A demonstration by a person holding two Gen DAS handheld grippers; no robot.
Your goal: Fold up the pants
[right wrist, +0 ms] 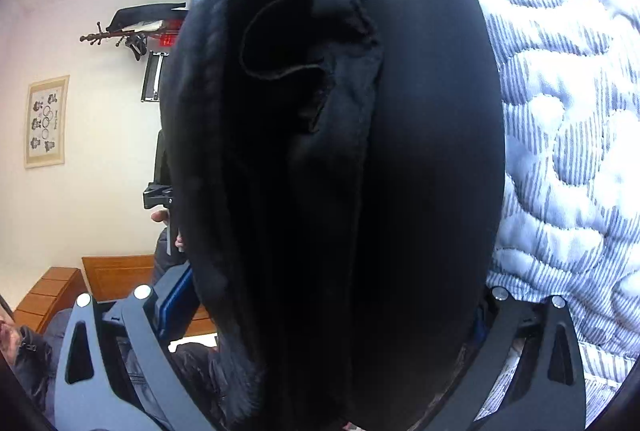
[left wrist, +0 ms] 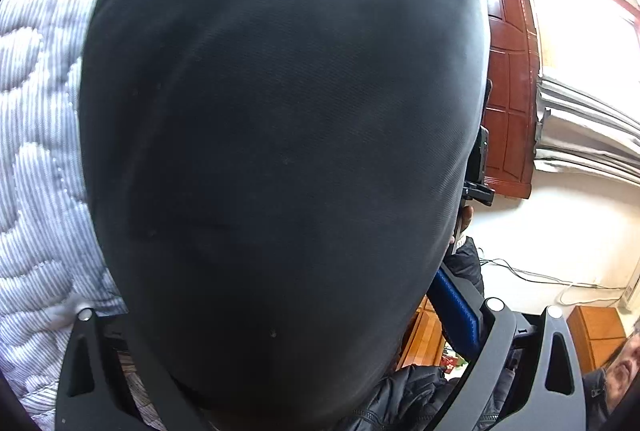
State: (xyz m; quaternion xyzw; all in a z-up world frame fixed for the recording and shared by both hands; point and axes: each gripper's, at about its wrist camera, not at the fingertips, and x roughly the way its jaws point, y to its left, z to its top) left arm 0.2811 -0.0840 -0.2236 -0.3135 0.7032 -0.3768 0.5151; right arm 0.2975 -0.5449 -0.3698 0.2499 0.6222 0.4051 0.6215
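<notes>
Pants (left wrist: pixel 280 151) lifted, quilted striped bedding (left wrist: pixel 36 111), white wall (right wrist: pixel 100 191)

It was a home bedroom: a bed with a quilted, blue-and-white striped cover (right wrist: pixel 568 135), a dark reddish panelled wooden door (left wrist: pixel 510 83), a framed paper picture (right wrist: pixel 45 121) on a white wall, and low orange-brown wooden cabinets (right wrist: pixel 48 295).

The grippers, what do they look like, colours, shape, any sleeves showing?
Both are matte grey plastic. The left gripper and right gripper each have broad curved finger arms with triangular cut-outs and round silver pivot bolts. A ribbed blue pad lines an inner finger face, seen in both views. The person's sleeve is black quilted puffer fabric. No cables or markings show on the grippers.
</notes>
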